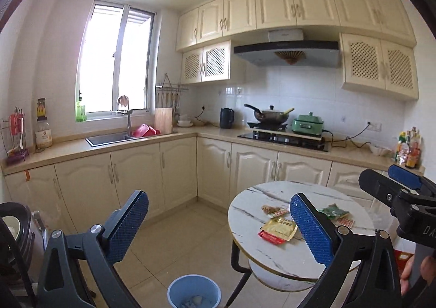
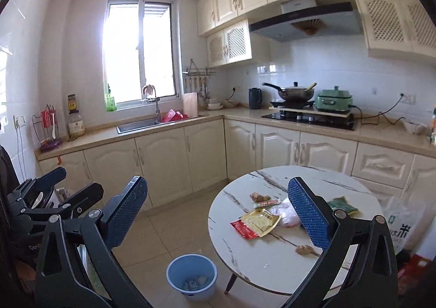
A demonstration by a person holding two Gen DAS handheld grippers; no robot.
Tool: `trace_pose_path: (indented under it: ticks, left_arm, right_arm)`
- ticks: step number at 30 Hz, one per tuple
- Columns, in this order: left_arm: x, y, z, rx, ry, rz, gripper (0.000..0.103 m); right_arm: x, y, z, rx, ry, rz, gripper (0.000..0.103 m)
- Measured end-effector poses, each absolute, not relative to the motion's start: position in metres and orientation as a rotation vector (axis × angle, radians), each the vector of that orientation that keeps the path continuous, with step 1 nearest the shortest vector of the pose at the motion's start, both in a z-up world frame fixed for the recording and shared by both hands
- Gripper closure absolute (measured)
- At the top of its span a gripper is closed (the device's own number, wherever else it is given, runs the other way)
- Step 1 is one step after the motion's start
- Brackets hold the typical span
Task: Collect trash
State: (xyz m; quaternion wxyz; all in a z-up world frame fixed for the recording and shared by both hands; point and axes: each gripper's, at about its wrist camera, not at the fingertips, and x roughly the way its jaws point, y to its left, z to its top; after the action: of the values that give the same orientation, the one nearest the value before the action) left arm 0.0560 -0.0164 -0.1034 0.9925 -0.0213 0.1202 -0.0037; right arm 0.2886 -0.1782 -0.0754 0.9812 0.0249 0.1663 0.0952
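Note:
A round marble-topped table [image 1: 253, 199] [image 2: 261, 261] carries the trash. On it lie a yellow packet [image 1: 279, 229] [image 2: 260, 222] over a red one [image 2: 244, 229], a green packet [image 1: 333, 211] [image 2: 342, 205], ginger pieces [image 2: 257, 197], and crumpled pink plastic [image 2: 286, 215]. A blue bin [image 1: 194, 290] [image 2: 191, 276] stands on the floor left of the table with a few scraps inside. My left gripper [image 1: 219, 229] is open and empty, high above the floor and short of the table. My right gripper [image 2: 216, 215] is also open and empty, beside the left.
An L-shaped counter runs along the far walls with a sink [image 1: 109, 139], kettle [image 1: 226, 117], wok on the stove [image 1: 271, 114] and green cooker [image 1: 308, 124]. A white printed bag [image 2: 399, 226] leans right of the table. A dark appliance [image 1: 16, 231] stands at the left.

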Motion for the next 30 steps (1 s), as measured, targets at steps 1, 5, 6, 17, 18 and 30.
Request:
trace_pose_path:
  ticks: [1, 5, 6, 17, 18, 30]
  left_arm:
    - [0.041, -0.015, -0.105, -0.046, 0.229, -0.008, 0.001]
    - [0.002, -0.027, -0.107, -0.035, 0.183, -0.017, 0.001]
    - [-0.005, -0.030, -0.107, -0.030, 0.174, -0.018, 0.001]
    - [-0.056, -0.047, -0.124, -0.006, 0.096, -0.028, 0.001]
    - [-0.059, -0.048, -0.128, -0.005, 0.099, -0.030, 0.001]
    - [-0.031, -0.042, -0.116, -0.008, 0.093, -0.050, 0.001]
  right_arm:
    - [0.281, -0.183, -0.071, 0.051, 0.325, 0.185, 0.000]
    - [0.248, -0.201, -0.052, 0.043, 0.292, 0.156, 0.000]
    - [0.242, -0.205, -0.049, 0.042, 0.284, 0.150, 0.000]
    - [0.204, -0.230, -0.019, 0.042, 0.198, 0.104, 0.000]
    - [0.205, -0.229, -0.020, 0.042, 0.197, 0.103, 0.000]
    - [0.210, -0.233, -0.026, 0.047, 0.215, 0.094, 0.000]
